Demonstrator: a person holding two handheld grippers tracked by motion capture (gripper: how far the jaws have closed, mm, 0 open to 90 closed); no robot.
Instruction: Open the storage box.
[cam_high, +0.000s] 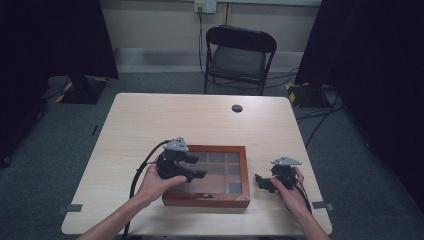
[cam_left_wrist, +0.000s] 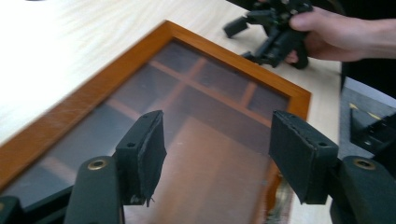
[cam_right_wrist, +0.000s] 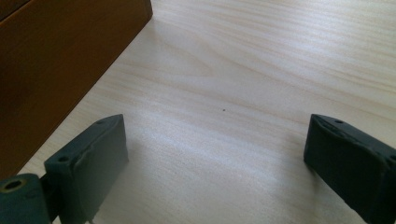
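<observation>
A shallow wooden box with a glass lid and several compartments lies near the table's front edge. My left gripper hovers over the left half of the lid, pointing right. In the left gripper view its jaws stand open above the glass with nothing between them, and the box frame runs beyond them. My right gripper sits just right of the box, low over the table. Its jaws are open over bare wood, with the box's side wall at the left. The left gripper view also catches the right gripper farther off.
The light wooden table has a round cable hole near its far edge. A black folding chair stands behind the table. A small metal latch sits on the box's front wall. Dark curtains hang at both sides.
</observation>
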